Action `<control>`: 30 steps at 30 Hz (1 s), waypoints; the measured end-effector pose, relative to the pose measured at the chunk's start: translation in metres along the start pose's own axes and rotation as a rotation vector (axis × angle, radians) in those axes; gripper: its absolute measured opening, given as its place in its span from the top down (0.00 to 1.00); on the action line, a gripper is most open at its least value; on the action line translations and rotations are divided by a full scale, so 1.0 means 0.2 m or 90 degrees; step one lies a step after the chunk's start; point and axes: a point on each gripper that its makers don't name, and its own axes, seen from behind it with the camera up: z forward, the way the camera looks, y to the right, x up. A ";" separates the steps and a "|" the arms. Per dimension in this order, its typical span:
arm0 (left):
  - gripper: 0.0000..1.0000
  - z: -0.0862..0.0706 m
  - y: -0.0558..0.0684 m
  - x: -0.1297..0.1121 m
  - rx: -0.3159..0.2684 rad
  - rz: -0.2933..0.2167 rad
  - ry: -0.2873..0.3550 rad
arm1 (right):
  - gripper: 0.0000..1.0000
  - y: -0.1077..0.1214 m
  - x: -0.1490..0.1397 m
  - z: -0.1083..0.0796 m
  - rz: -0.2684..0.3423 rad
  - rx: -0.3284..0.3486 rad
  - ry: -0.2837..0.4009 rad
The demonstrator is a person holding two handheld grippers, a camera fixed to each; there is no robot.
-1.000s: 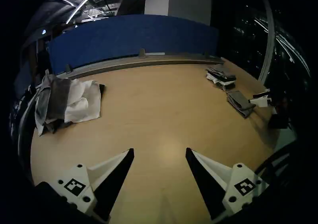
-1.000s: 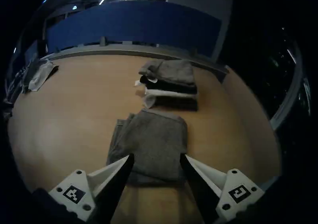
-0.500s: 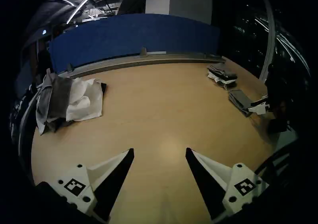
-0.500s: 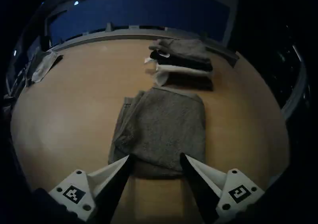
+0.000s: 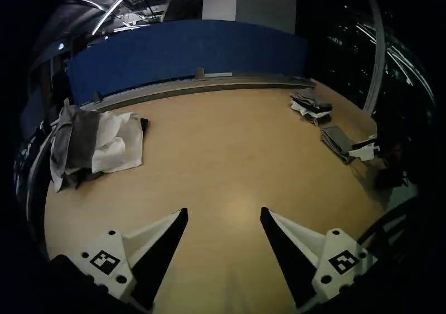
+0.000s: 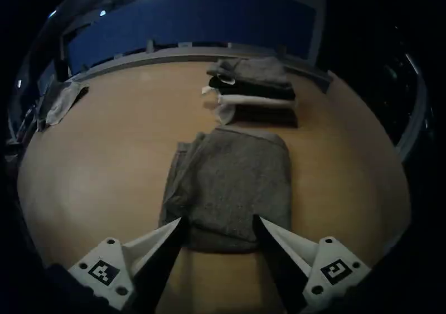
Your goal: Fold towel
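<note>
A wide, pale wooden bench (image 5: pixel 223 146) runs up to a blue partition (image 5: pixel 184 52) in a dim room lit by ceiling strip lights (image 5: pixel 108 14). The left gripper (image 5: pixel 223 209) hangs above bare wood, jaws spread wide and empty. The right gripper (image 6: pixel 218 218), equally wide and holding nothing, sits at the near edge of a folded grey towel (image 6: pixel 234 186) lying just before a stack of folded towels (image 6: pixel 253 91). A heap of unfolded cloths (image 5: pixel 95 144) lies at the bench's far left.
</note>
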 end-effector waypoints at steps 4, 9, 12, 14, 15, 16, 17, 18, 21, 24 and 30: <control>0.03 0.00 0.00 0.00 -0.001 -0.002 0.000 | 0.11 -0.03 0.05 -0.02 -0.005 0.007 0.015; 0.03 0.00 0.01 0.00 -0.004 -0.001 -0.003 | 0.11 -0.04 0.08 0.01 -0.004 0.007 0.019; 0.03 0.00 0.02 -0.01 -0.005 0.002 -0.004 | 0.11 -0.06 0.07 0.04 -0.004 0.011 0.014; 0.03 0.00 0.02 -0.01 -0.005 0.003 -0.004 | 0.11 -0.07 0.05 0.05 -0.013 0.013 0.004; 0.03 0.00 0.03 -0.01 -0.005 0.003 -0.004 | 0.11 -0.07 0.04 0.06 -0.019 0.014 -0.001; 0.03 0.00 0.03 -0.01 -0.005 0.002 -0.004 | 0.11 -0.07 0.03 0.06 -0.026 0.014 -0.005; 0.03 0.00 0.03 -0.01 -0.005 0.002 -0.004 | 0.11 -0.08 0.01 0.07 -0.035 0.014 -0.010; 0.03 0.00 0.03 -0.01 -0.005 0.002 -0.003 | 0.11 -0.08 0.01 0.07 -0.041 0.014 -0.012; 0.03 0.00 0.03 -0.01 -0.004 0.001 -0.002 | 0.11 -0.08 0.01 0.08 -0.054 0.015 -0.009; 0.03 0.00 0.02 0.00 -0.003 0.001 -0.001 | 0.11 -0.08 0.02 0.07 -0.054 0.017 -0.008; 0.03 0.00 0.02 0.01 -0.001 0.000 0.002 | 0.11 -0.08 0.11 0.00 -0.044 0.017 0.028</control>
